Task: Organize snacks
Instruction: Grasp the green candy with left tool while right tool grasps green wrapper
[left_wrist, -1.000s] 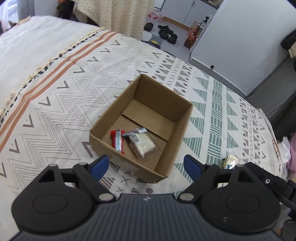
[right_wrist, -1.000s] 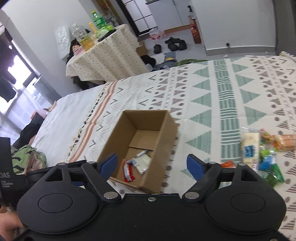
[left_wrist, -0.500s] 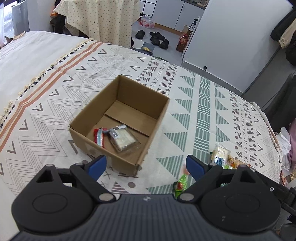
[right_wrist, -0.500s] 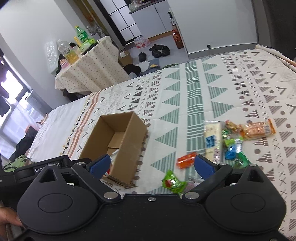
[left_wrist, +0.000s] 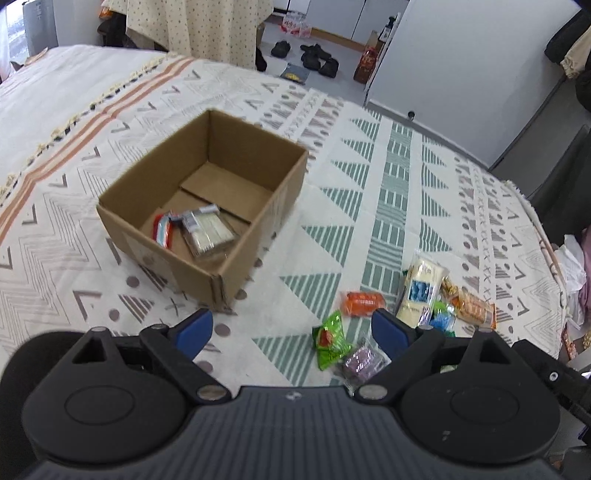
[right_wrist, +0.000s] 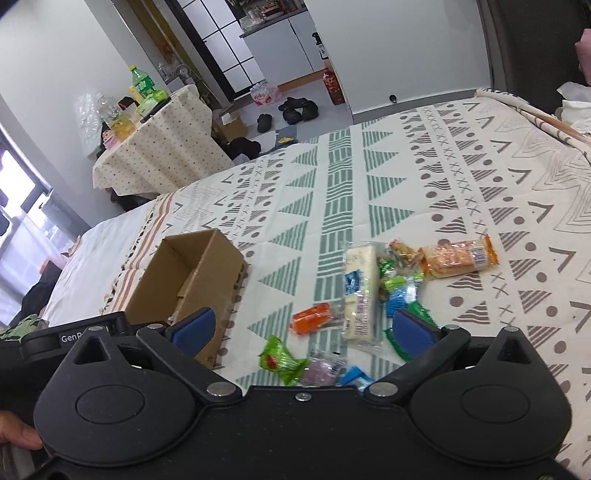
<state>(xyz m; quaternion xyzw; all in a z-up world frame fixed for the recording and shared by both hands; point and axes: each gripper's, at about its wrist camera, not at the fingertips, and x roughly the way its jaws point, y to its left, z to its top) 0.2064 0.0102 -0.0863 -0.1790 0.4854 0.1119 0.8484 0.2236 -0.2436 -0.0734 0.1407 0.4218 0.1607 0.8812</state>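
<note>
Left claw (left_wrist: 291, 330) and right claw (right_wrist: 301, 330), both released with blue pads wide apart and nothing between them, hover side by side above the near edge of the bed (left_wrist: 402, 192), pointing forward and downward. Just beyond them lies the loose snack pile: green packet (left_wrist: 328, 341), purple packet (left_wrist: 358, 363), orange packet (left_wrist: 362, 303), long pale wafer pack (left_wrist: 421, 290) and orange cracker pack (right_wrist: 456, 254), close together or touching. Farther left stands the open cardboard box (left_wrist: 177, 258), holding a red-striped packet (left_wrist: 163, 232) beside a clear biscuit pack (left_wrist: 208, 232). Compared with one second ago, both views have shifted from the box toward the pile.
</note>
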